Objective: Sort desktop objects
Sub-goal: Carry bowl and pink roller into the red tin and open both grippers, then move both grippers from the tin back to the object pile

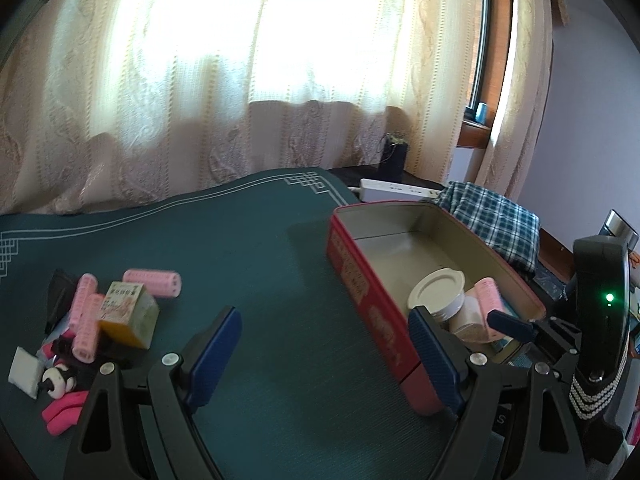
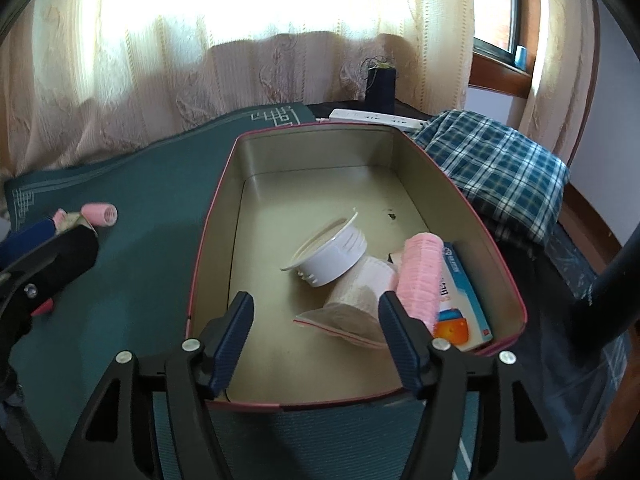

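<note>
The right gripper (image 2: 316, 342) hangs over the near end of the red tin (image 2: 416, 152), fingers released with nothing between them; a pink roller (image 2: 422, 276) lies inside at the right, beside a white tub (image 2: 330, 256), so a drop looks just done. The left gripper (image 1: 326, 354) is spread wide and empty. Next, I judge, comes the pile at the table's (image 1: 260, 240) left: more rollers (image 1: 154, 282) and a small yellow box (image 1: 128, 314), its print unreadable.

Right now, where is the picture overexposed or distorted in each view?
Left wrist view: the curtain is blown out white by backlight, the mat bends with fisheye curvature. Right wrist view: the same curtain glare; the tin's rim bows outward, its contents stay readable.
</note>
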A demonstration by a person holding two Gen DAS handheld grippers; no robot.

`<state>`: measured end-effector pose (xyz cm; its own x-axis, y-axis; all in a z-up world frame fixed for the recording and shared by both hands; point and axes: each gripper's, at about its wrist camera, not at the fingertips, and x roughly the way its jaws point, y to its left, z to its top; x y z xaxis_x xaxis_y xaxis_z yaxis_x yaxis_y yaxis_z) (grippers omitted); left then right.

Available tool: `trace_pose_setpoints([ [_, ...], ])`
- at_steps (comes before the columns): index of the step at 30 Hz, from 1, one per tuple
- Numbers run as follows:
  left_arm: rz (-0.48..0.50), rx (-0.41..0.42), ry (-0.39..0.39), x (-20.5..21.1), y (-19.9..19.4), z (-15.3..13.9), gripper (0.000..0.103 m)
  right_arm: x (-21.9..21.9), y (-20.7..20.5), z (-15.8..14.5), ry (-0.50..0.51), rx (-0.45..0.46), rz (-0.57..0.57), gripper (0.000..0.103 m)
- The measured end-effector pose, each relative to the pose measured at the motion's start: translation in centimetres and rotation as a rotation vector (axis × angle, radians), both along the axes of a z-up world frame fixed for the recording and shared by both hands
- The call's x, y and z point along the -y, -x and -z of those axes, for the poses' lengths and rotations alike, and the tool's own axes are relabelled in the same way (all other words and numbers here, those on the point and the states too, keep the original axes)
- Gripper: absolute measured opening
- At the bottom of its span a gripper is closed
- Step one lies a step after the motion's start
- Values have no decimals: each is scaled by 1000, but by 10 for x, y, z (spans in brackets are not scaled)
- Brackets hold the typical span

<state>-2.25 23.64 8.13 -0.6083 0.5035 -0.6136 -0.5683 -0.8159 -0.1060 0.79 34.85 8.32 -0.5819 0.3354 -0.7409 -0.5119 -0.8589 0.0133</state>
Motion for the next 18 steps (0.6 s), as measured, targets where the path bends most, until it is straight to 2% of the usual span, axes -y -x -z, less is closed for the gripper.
trace_pose_setpoints([
  [3,-14,4,3,9,-1,2,87,5,4,2,-39,33,-8,73],
  [10,-48,15,6,29,-1,6,87,0,3,4,-52,95,-5,75],
  [18,-72,17,0,49,-8,6,87,5,-13,4,-48,116,-22,75],
])
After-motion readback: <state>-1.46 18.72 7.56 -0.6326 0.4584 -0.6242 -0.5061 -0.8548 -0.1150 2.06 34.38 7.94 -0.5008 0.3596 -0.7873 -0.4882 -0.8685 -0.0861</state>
